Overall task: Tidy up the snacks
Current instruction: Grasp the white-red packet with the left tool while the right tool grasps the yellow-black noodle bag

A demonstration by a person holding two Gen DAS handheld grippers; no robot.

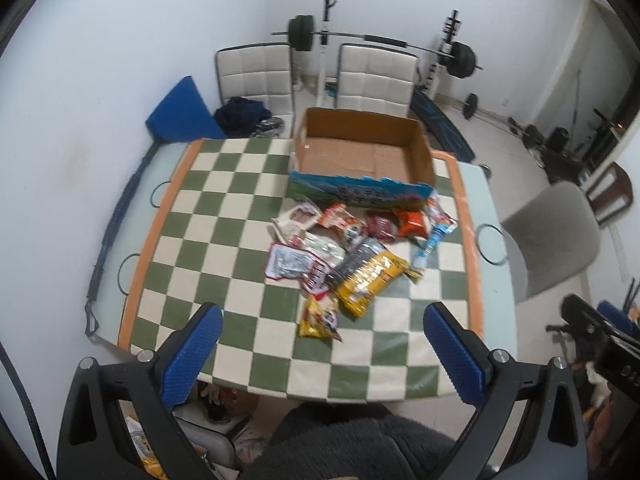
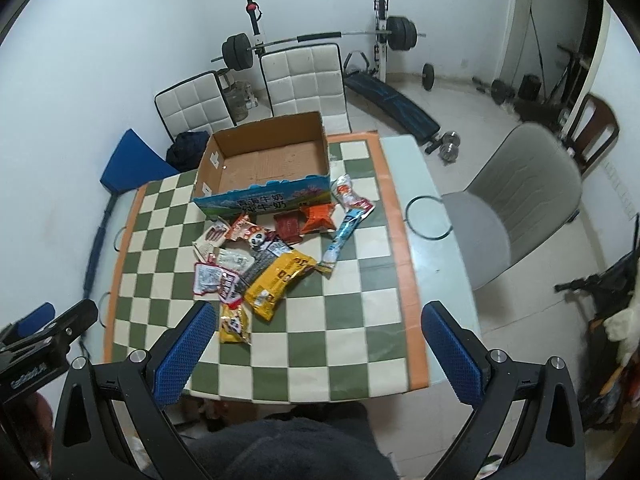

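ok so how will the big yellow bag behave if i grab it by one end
The yellow bag looks like a soft film pouch, so it will probably sag and crinkle. It seems long and well filled, so the free end may droop. It overlaps the grey packet, which might get dragged along.

White walls, checkered table (image 1: 256, 208), quilted chairs (image 1: 256, 76) (two), barbell rack (image 2: 320, 36)
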